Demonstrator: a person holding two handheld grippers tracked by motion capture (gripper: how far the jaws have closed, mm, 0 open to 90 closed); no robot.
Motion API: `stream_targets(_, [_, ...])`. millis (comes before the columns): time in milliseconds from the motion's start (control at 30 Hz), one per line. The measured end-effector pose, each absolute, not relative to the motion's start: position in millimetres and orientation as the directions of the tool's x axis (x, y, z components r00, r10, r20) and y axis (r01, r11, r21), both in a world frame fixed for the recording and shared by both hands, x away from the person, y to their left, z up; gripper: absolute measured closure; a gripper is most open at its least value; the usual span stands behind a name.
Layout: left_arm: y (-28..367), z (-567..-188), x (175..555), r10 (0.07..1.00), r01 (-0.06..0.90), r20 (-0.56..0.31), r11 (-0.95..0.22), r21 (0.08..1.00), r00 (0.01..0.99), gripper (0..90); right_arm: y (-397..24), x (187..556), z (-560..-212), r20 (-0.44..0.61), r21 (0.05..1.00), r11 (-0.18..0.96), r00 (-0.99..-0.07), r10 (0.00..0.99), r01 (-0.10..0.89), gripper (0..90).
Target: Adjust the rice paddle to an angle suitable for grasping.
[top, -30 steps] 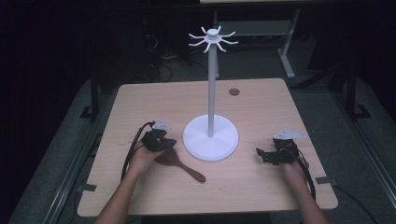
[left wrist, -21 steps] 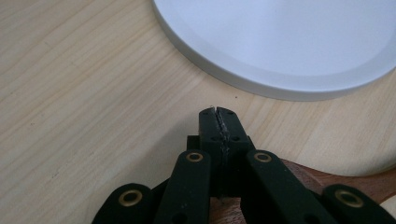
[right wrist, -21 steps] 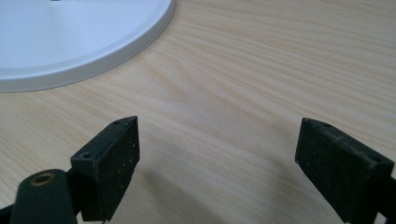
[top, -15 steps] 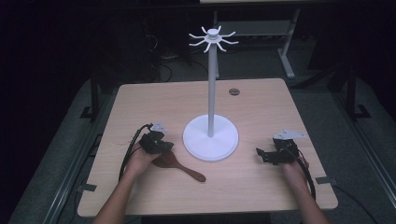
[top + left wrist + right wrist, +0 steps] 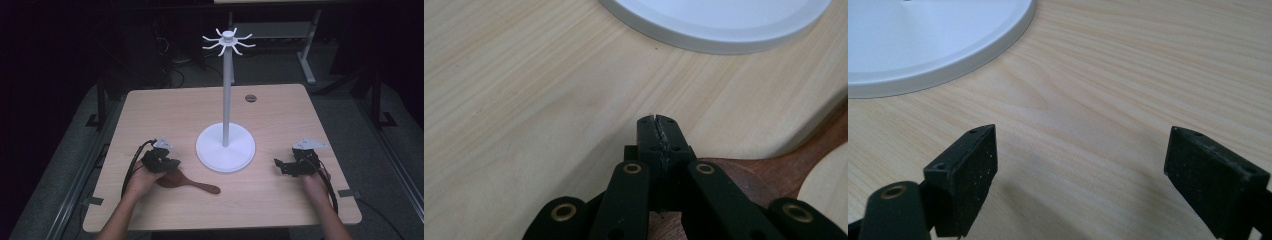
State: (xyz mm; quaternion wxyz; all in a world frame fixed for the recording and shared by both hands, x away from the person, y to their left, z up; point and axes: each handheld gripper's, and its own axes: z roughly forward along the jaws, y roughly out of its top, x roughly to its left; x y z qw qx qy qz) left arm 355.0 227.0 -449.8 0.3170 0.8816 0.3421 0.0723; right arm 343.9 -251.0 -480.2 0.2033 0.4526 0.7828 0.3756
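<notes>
A dark wooden spoon (image 5: 192,183) lies flat on the table in front of the white stand's round base (image 5: 225,147). My left gripper (image 5: 172,162) rests over the spoon's broad end with its jaws pressed together. In the left gripper view the shut tips (image 5: 658,122) reach past the brown wood (image 5: 774,170) over bare table, and I see nothing between them. My right gripper (image 5: 280,165) sits low on the table to the right of the base. Its jaws stand wide apart (image 5: 1118,165) over empty wood grain.
The stand's thin pole rises to a crown of white hooks (image 5: 228,41). Its base rim shows close ahead in both gripper views (image 5: 724,25) (image 5: 923,40). A small dark round inset (image 5: 250,98) sits in the light wood tabletop (image 5: 280,120) at the far side.
My left gripper has come slightly nearer the person and lower onto the spoon's broad end. The right gripper has stayed where it was.
</notes>
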Motion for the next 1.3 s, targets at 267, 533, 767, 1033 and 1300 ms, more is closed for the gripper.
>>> stream_targets(267, [234.7, -449.2, 342.3, 0.642, 0.558, -0.093, -0.575, 0.598, 0.761, 89.7, -250.7, 343.8, -480.2, 0.022, 0.772, 0.308, -0.507, 0.862, 0.556, 13.2])
stream_targets(533, [240.0, -448.5, 328.8, 0.644, 0.565, -0.1, -0.572, 0.595, 0.758, 89.7, -250.8, 343.6, -480.2, 0.018, 0.771, 0.312, -0.508, 0.861, 0.556, 13.2])
stream_targets(767, [246.8, -447.5, 315.0, 0.651, 0.573, -0.108, -0.562, 0.597, 0.751, 89.7, -251.0, 343.8, -480.3, 0.018, 0.772, 0.312, -0.509, 0.86, 0.554, 13.2])
stream_targets(1033, [254.4, -448.3, 297.4, 0.665, 0.59, -0.125, -0.541, 0.599, 0.737, 89.7, -250.7, 343.6, -480.2, 0.017, 0.77, 0.313, -0.508, 0.861, 0.555, 13.2])
stream_targets(1300, [256.7, -445.0, 291.7, 0.669, 0.584, -0.121, -0.529, 0.616, 0.733, 89.7, -250.3, 343.5, -480.2, 0.016, 0.77, 0.312, -0.506, 0.862, 0.556, 13.2])
